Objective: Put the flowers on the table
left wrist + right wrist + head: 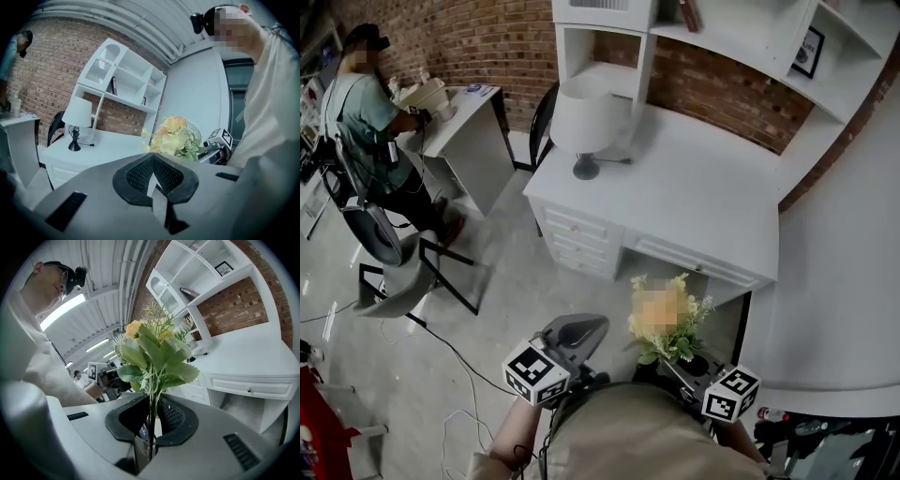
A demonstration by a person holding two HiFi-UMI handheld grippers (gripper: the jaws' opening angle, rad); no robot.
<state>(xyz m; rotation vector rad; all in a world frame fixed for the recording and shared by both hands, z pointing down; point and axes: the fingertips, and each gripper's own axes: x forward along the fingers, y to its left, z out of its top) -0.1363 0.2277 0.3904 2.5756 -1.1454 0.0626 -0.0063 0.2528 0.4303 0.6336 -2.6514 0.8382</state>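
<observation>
A bunch of yellow and cream flowers (677, 345) with green leaves stands upright, and my right gripper (673, 362) is shut on its stems. In the right gripper view the flowers (154, 352) rise from between the jaws of that gripper (151, 427). My left gripper (581, 324) hovers to the left of the bunch, shut with nothing in it; its pads (140, 173) meet in its own view. From there the flowers (172, 137) and the right gripper (214, 151) show ahead to the right. The white table (703, 187) lies beyond both grippers, over the floor.
A white-shaded lamp (584, 122) stands at the table's left end, with white shelving (609, 47) behind it. A black chair (542, 117) sits beside the table. At far left a person (370, 122) stands at a small white desk (473, 131). A curved white wall (853, 281) closes the right.
</observation>
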